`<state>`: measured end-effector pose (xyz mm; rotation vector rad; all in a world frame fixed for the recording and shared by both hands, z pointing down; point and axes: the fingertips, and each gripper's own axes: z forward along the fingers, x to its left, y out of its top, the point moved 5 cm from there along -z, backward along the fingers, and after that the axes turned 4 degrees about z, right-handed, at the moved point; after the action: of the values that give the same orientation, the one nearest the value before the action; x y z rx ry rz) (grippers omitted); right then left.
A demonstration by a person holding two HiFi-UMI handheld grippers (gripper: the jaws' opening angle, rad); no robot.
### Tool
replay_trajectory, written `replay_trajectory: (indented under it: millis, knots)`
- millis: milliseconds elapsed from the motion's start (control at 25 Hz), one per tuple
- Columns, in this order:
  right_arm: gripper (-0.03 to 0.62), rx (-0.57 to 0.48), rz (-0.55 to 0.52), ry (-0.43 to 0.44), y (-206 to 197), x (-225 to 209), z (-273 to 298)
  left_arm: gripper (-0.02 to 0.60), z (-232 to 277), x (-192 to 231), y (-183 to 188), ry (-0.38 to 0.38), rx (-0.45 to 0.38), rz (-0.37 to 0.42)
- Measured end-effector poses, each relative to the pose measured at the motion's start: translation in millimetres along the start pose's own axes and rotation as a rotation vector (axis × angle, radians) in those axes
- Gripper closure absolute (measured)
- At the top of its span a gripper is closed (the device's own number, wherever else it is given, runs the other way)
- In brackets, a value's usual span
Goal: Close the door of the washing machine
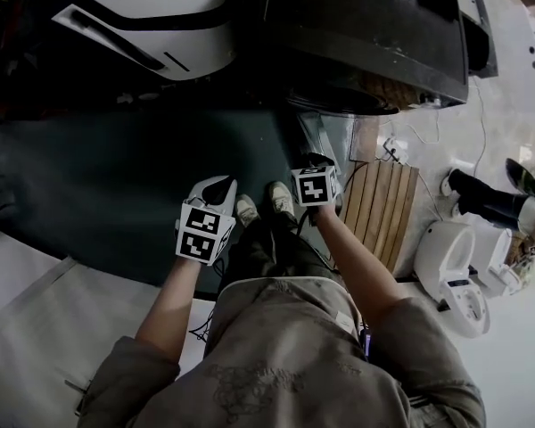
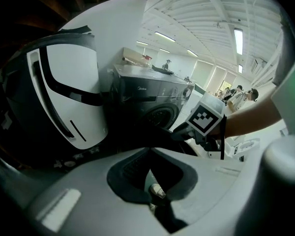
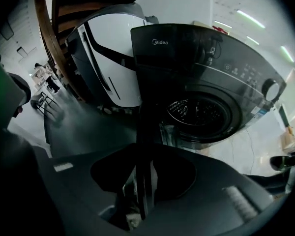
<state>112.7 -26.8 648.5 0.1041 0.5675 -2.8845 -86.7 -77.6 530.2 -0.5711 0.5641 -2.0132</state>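
Dark matting point(image 1: 116, 194) is spread over the floor in front of a black washing machine point(image 3: 211, 68), beside which a white appliance point(image 3: 105, 58) is stood. The machine's door point(image 3: 142, 122) is swung open toward the person and is seen edge-on in the right gripper view, with the perforated drum point(image 3: 199, 113) exposed behind it. The right tongs point(image 1: 316, 163) are clamped on the door's outer edge, the thin dark panel being pinched between the jaws. The left tongs point(image 2: 148, 154) are held near them, to the left, over the matting; their jaws are pressed together at the tips and nothing is gripped. A slatted wooden board point(image 1: 382, 208) is laid on the pale floor to the right.
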Motion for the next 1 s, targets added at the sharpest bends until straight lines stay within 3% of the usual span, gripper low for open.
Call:
replay_trajectory:
  millis: [320, 560, 1000]
  knots:
    - [0.45, -0.022, -0.07, -0.033, 9, -34, -1, 0.581, 15, -2, 14, -0.028, 0.009, 0.028]
    - [0.451, -0.013, -0.204, -0.067, 16, -57, -3, 0.581, 29, 2, 27, -0.035, 0.009, 0.032]
    - [0.444, -0.035, -0.345, -0.158, 40, -95, 1, 0.581, 42, 23, 40, -0.017, 0.024, 0.026]
